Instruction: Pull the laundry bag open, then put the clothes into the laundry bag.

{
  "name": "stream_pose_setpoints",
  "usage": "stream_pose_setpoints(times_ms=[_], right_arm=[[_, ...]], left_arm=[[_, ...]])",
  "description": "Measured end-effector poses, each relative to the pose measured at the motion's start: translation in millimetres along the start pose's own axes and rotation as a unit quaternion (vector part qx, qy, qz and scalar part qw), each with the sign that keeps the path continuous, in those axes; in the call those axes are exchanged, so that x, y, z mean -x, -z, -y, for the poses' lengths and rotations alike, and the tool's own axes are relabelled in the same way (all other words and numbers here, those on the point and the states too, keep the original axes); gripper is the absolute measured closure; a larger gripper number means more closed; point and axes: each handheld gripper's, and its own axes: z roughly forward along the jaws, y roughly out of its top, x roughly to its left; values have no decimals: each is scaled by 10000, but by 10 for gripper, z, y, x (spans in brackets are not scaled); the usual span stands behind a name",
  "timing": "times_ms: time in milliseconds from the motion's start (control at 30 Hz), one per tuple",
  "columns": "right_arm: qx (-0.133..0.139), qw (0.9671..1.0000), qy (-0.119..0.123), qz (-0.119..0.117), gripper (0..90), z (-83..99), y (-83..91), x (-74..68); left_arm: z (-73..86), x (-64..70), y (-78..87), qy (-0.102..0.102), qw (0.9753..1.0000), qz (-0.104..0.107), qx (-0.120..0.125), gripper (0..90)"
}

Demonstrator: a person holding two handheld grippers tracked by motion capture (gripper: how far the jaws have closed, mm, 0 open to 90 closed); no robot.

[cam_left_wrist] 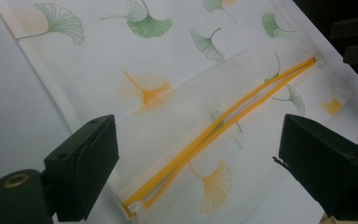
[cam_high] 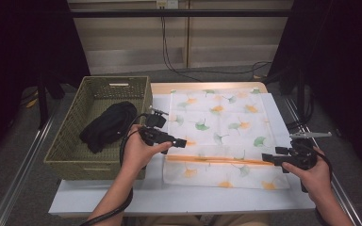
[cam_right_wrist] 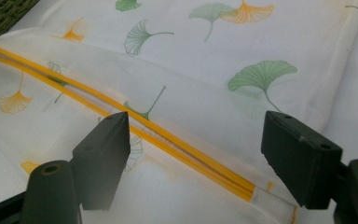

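High view: a leaf-printed mesh bag [cam_high: 221, 136] lies mid-frame, its yellow zipper [cam_high: 212, 160] partly open. Left gripper [cam_high: 181, 142] and right gripper [cam_high: 266, 157] hover at each end, jaws wide, empty. Next, probably gripping the opening's edges.

Right tongs [cam_right_wrist: 193, 158] spread wide, empty, above leaf-print mesh bag [cam_right_wrist: 205, 60]; yellow zipper [cam_right_wrist: 121, 116] running diagonally between jaws
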Motion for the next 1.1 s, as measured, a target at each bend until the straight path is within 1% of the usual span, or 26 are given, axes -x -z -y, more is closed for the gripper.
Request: stream_pose_setpoints(times_ms=[33, 67, 167, 233, 267, 300, 400, 467, 500, 533, 567, 600, 633, 667, 700, 767, 867, 900, 967, 1000, 1100], right_arm=[[-3, 10000, 39, 0, 240, -4, -12, -3], [-3, 10000, 39, 0, 240, -4, -12, -3], [12, 10000, 48, -32, 237, -12, -19, -18], [0, 10000, 49, -32, 236, -13, -17, -23], [12, 10000, 39, -45, 236, -14, -17, -25], [20, 10000, 33, -45, 236, -14, -17, -28], [13, 10000, 64, -37, 236, -23, -32, -39], [27, 9999, 86, -57, 233, -35, -47, -51], [24, 9999, 99, -54, 233, -39, -54, -63], [24, 9999, 99, -54, 233, -39, -54, -63], [-8, 9999, 129, -85, 231, -46, -62, -87], [-4, 9998, 156, -106, 231, -49, -67, -96], [-44, 9998, 152, -110, 229, -50, -71, -109], [-45, 9998, 187, -114, 229, -50, -77, -115], [-45, 9998, 187, -114, 229, -50, -77, -115], [-55, 9997, 193, -157, 228, -59, -86, -129], [-83, 9996, 216, -149, 227, -66, -93, -140], [-73, 9995, 244, -191, 226, -68, -110, -145], [-92, 9995, 236, -199, 226, -68, -114, -156], [-122, 9994, 257, -189, 223, -71, -127, -179], [-139, 9992, 310, -194, 221, -78, -137, -198]], left_arm=[[-2, 4, -1, -40, 10000, 1, -10, 113], [-3, 13, -7, -37, 10000, -25, 7, 113], [8, 37, -41, -66, 10000, 30, -15, 104], [10, 42, -52, -49, 10000, 50, 28, 102], [10, 53, -77, -30, 9999, 95, 24, 101], [7, 53, -87, -35, 9999, 96, -25, 101], [-1, 54, -105, -42, 9999, 129, -45, 93], [-9, 64, -137, -86, 9998, 175, -57, 87], [-12, 71, -148, -42, 9998, 206, -11, 83], [-12, 71, -148, -42, 9998, 206, -11, 82], [-21, 64, -154, -109, 9996, 249, -68, 80], [-23, 70, -163, -73, 9997, 249, -53, 74], [-24, 81, -174, -12, 9996, 294, -7, 68], [-24, 81, -174, -12, 9996, 294, -7, 65], [-28, 75, -174, -37, 9994, 344, -22, 65], [-32, 79, -179, -20, 9994, 335, 8, 59], [-33, 78, -190, 8, 9995, 330, 8, 57], [-30, 77, -193, 24, 9995, 320, 24, 55], [-30, 68, -190, -22, 9994, 342, -50, 53], [-30, 78, -195, 18, 9995, 324, 8, 52], [-31, 82, -193, -6, 9994, 343, 21, 48]])
